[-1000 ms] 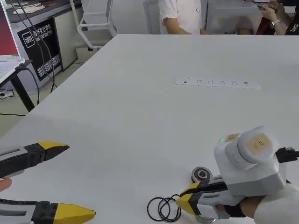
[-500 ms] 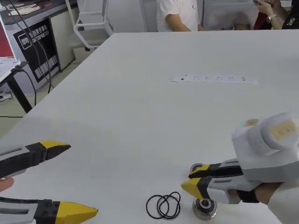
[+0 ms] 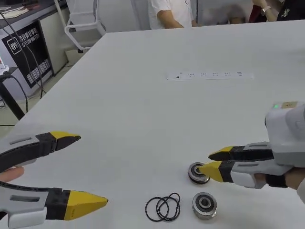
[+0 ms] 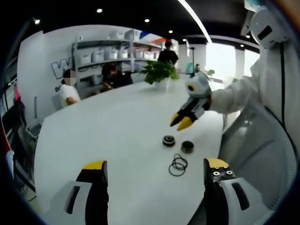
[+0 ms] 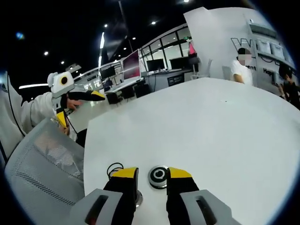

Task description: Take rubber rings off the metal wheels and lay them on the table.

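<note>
Rubber rings (image 3: 163, 207) lie in a loose overlapping bunch on the white table (image 3: 143, 95), close to its near edge. Just beside them sits the nearer metal wheel (image 3: 204, 205). The farther metal wheel (image 3: 197, 172) lies a little beyond, at the tips of the right gripper (image 3: 208, 161), whose fingers stand narrowly apart and hold nothing. The right gripper view sets that wheel just past the gap. The left gripper (image 3: 86, 171) hovers well apart toward the table's left edge, fingers wide and empty. Its own view takes in rings, both wheels and the other gripper together.
</note>
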Demonstrator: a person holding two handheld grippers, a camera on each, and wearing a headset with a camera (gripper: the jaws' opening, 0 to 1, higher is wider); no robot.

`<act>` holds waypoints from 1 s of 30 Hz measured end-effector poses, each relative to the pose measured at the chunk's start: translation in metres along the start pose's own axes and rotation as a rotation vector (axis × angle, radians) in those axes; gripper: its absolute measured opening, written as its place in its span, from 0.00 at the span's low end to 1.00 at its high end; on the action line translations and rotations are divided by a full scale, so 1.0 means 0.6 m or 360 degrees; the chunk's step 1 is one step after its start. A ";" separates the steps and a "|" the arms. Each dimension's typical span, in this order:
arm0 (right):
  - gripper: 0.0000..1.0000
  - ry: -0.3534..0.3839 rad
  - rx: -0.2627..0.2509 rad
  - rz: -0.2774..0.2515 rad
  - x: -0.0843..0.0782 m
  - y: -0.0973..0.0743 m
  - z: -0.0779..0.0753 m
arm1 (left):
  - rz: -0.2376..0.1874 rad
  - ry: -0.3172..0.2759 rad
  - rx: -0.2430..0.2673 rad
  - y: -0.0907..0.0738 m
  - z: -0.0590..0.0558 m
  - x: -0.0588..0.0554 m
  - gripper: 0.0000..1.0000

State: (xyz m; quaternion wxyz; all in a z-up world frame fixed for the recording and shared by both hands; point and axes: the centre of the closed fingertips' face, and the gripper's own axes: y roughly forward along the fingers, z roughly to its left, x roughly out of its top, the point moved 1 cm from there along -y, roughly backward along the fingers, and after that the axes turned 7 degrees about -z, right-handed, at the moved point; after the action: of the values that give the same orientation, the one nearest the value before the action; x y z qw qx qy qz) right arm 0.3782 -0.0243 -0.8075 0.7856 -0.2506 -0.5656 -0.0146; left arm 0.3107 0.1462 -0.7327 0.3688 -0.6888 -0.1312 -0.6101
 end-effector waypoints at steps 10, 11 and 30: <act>0.23 0.0030 -0.0042 0.0007 -0.021 -0.012 -0.025 | -0.0039 0.0119 -0.0109 0.055 -0.002 0.042 0.77; 0.23 0.0030 -0.0042 0.0015 -0.023 -0.012 -0.027 | -0.0039 0.0131 -0.0116 0.060 -0.002 0.045 0.77; 0.22 -0.0066 0.0060 0.0111 -0.061 0.014 -0.026 | -0.0038 0.0274 -0.0317 0.184 -0.007 0.069 0.49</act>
State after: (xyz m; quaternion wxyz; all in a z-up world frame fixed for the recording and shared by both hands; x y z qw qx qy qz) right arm 0.3815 -0.0328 -0.8475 0.7782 -0.2555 -0.5729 0.0288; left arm 0.3864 0.0556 -0.7323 0.3012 -0.6654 -0.0460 -0.6815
